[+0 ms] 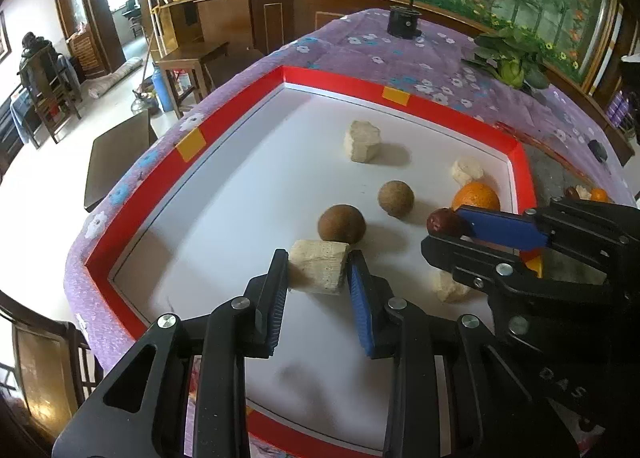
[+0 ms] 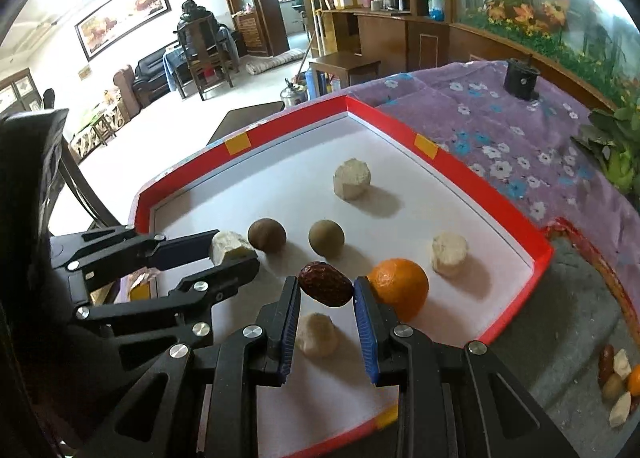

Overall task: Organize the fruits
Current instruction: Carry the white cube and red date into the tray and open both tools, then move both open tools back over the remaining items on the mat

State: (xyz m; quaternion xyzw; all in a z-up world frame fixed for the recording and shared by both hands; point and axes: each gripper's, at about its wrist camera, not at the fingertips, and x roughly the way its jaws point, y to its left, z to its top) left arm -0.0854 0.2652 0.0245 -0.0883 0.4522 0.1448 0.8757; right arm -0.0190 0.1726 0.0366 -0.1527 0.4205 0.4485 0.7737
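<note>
A red-rimmed tray with a white floor lies on the purple flowered cloth. My left gripper is shut on a pale cut chunk of fruit just above the tray floor. My right gripper is shut on a dark red date over the tray's near right part. On the tray lie two brown round fruits, an orange and several pale chunks.
A small heap of mixed fruit pieces lies on a grey mat right of the tray. A black cylinder and a leafy vegetable stand at the table's far side. Chairs and a dark low table are beyond the left edge.
</note>
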